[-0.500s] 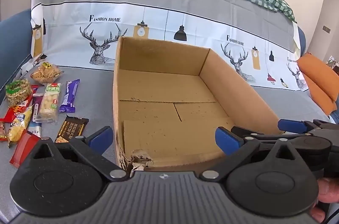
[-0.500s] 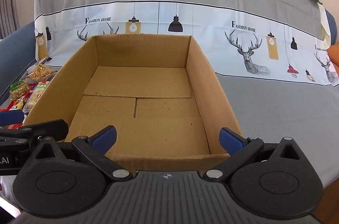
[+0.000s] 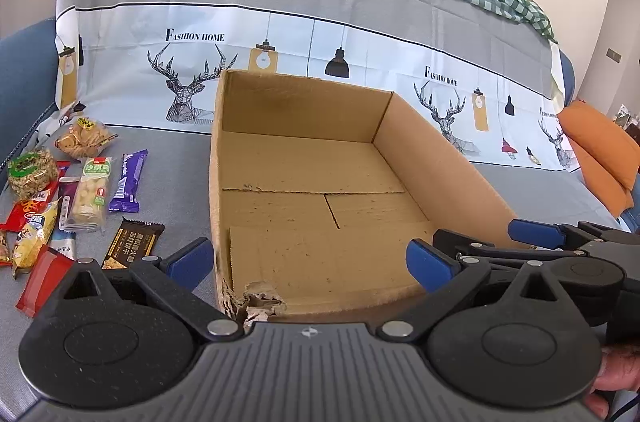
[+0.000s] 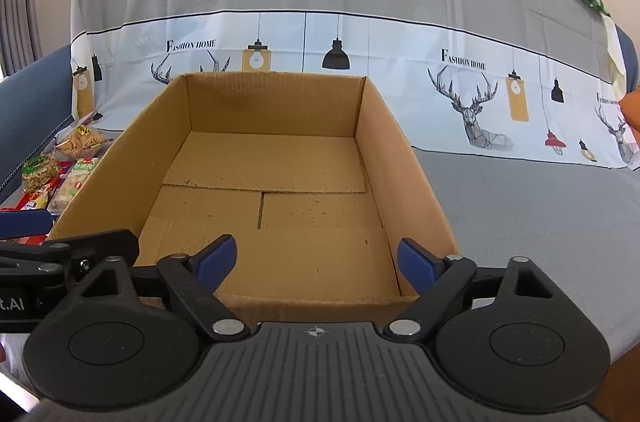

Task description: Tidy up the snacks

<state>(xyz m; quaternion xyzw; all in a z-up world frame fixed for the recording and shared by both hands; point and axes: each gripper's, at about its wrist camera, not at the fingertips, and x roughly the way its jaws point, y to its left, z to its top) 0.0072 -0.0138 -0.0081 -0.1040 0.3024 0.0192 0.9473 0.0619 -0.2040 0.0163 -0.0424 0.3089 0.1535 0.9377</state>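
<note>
We hold both claws over the near edge of an empty cardboard box that sits on a sofa seat draped in a grey printed cover. The left claw is spread wide and the right claw is spread too; neither has anything between its blue pads. The snacks lie loose on the cover just left of the box, none yet inside it: a purple bar, a dark brown bar, a clear pack of pale puffed pieces, a round grain cake, a bag of biscuits and red wrappers at the near edge. We judge them all light, with slick, crinkly film that could slide between pads; the puffed and biscuit packs look crushable, so a gentle pinch across the short width at mid-length, or on a sealed end, seems safest. The box's near left corner is torn.
</note>
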